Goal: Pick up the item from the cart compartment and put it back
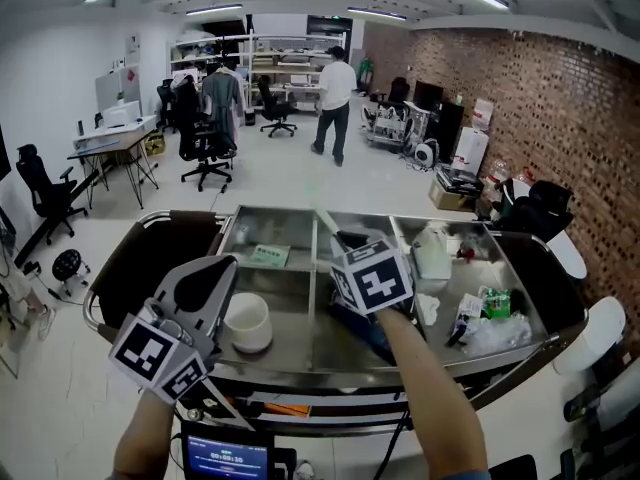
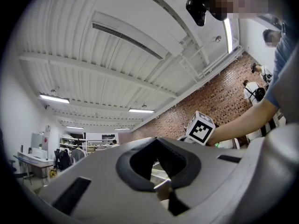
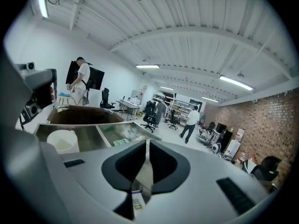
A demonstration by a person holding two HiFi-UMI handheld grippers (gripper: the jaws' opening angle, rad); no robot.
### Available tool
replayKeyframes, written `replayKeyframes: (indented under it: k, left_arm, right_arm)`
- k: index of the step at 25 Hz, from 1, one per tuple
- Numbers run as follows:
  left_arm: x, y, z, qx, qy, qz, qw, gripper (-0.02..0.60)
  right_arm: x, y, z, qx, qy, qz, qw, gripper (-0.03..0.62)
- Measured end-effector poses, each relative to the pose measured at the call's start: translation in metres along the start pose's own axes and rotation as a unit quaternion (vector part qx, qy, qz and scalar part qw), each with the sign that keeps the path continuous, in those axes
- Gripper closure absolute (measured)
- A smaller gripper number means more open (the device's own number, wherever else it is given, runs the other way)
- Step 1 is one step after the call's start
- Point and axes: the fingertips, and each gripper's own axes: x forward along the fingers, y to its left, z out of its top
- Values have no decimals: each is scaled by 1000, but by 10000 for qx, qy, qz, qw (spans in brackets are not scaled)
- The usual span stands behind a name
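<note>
Jaws of my right gripper (image 3: pixel 146 146) are closing on the thin labelled item (image 3: pixel 140 183), taken edge-on so the pads pinch its flat faces, above the cart's middle compartment (image 1: pixel 326 340) at frame centre. My left gripper (image 1: pixel 222 266) hangs clenched, empty, lower left.

Over a steel cart (image 1: pixel 290 360), the left gripper (image 1: pixel 222 264) hovers beside a white cup (image 1: pixel 247 321); the right gripper (image 1: pixel 348 238) is closing its jaws on a thin pale strip (image 1: pixel 328 222); a person (image 1: pixel 335 103) stands far off.
</note>
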Motion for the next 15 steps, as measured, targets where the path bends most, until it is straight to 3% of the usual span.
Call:
replayKeyframes:
  k: [15]
  left_arm:
    - [-105, -34, -13, -168, 180, -296, 9993, 577]
  right_arm:
    - [-148, 142, 29, 105, -1437, -13, 9896, 583]
